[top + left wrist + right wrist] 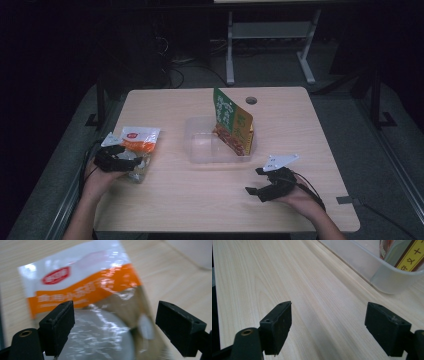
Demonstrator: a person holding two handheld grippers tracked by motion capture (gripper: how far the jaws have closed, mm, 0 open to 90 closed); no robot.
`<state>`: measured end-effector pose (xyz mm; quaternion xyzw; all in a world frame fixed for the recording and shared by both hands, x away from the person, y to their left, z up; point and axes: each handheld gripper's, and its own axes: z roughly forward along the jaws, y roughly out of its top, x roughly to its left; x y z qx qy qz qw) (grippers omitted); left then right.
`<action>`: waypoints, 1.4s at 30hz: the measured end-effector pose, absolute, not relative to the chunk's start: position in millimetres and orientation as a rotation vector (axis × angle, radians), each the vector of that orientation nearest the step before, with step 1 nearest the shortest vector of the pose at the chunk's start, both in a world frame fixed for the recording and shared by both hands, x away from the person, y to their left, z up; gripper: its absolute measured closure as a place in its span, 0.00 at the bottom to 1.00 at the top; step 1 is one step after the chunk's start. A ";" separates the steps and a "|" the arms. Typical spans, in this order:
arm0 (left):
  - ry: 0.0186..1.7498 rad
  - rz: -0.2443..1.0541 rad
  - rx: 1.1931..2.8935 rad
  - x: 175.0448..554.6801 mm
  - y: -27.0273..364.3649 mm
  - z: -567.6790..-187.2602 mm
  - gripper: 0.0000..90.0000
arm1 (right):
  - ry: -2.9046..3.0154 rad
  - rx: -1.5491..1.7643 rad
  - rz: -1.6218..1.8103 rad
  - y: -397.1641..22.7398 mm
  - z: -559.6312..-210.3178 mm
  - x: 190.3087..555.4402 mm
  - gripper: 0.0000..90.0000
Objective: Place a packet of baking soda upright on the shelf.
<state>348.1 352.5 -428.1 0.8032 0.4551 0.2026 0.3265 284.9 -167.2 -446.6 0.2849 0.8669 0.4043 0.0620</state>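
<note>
A clear snack bag (137, 147) with a white top, an orange band and a red logo lies flat on the left of the wooden table. My left gripper (120, 159) hovers over its near end, open, with the bag (100, 302) spread between and below the two jaws. A clear plastic tub (205, 147) sits mid-table, and a green and yellow food packet (231, 122) stands tilted inside it at its right end. My right gripper (257, 180) is open over bare wood in front of the tub, whose corner (387, 272) appears ahead to the right.
The light wooden table (300, 130) has a round cable hole (251, 100) near its far edge. Dark floor, cables and a white desk frame (270, 45) lie beyond. Bare wood stretches between the two grippers and to the right of the tub.
</note>
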 end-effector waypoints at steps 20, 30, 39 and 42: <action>1.378 0.427 2.021 385.7 394.2 -451.8 0.18 | 2.611 0.888 1.217 -170.0 -447.1 286.4 0.24; 1.363 0.312 2.004 386.2 394.2 -457.0 0.37 | 2.610 0.881 1.208 -171.6 -447.0 285.8 0.24; 1.290 0.328 2.080 383.3 389.7 -454.2 0.71 | 2.614 0.871 1.200 -170.7 -447.4 285.1 0.24; 1.257 0.355 2.118 381.1 386.1 -453.4 0.85 | 2.614 0.886 1.202 -171.2 -447.1 285.3 0.24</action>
